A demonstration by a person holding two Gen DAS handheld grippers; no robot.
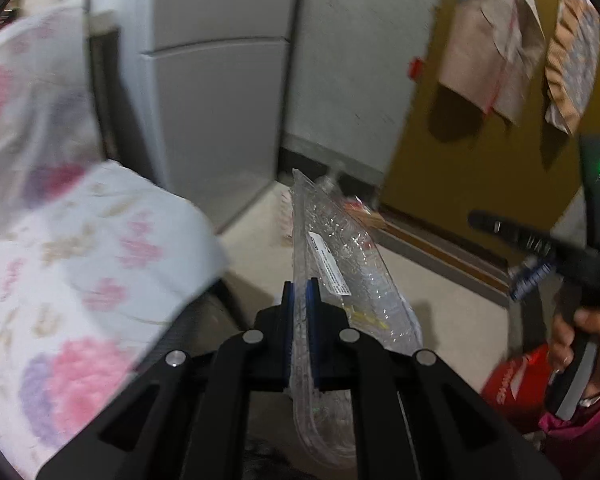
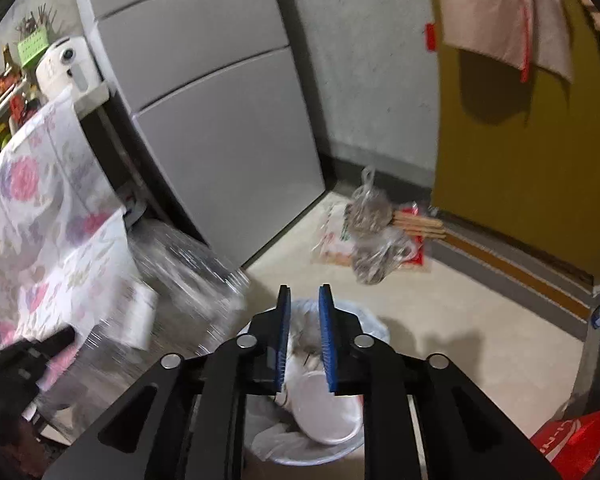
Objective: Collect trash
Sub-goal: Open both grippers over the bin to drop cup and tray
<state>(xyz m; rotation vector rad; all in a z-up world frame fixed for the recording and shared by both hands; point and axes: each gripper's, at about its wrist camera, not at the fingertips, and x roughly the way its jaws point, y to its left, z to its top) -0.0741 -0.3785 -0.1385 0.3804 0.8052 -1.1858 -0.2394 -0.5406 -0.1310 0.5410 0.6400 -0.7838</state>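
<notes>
My left gripper (image 1: 300,286) is shut on a clear crinkled plastic package (image 1: 340,264) with a white label, held upright in the air above the floor. The package also shows blurred in the right wrist view (image 2: 188,272), at the left beside the floral cloth. My right gripper (image 2: 305,294) is open and empty, hovering right above a trash bin lined with a white bag (image 2: 374,330). A white foam plate (image 2: 324,408) and crumpled scraps lie inside the bin. The right gripper's body shows at the right of the left wrist view (image 1: 540,248).
A table with a floral cloth (image 1: 80,248) stands on the left, a grey fridge (image 2: 220,100) behind it. Tied clear bags (image 2: 370,236) and wooden sticks lie on the floor by the yellow door (image 2: 520,160). A red bag (image 2: 576,436) sits at the lower right.
</notes>
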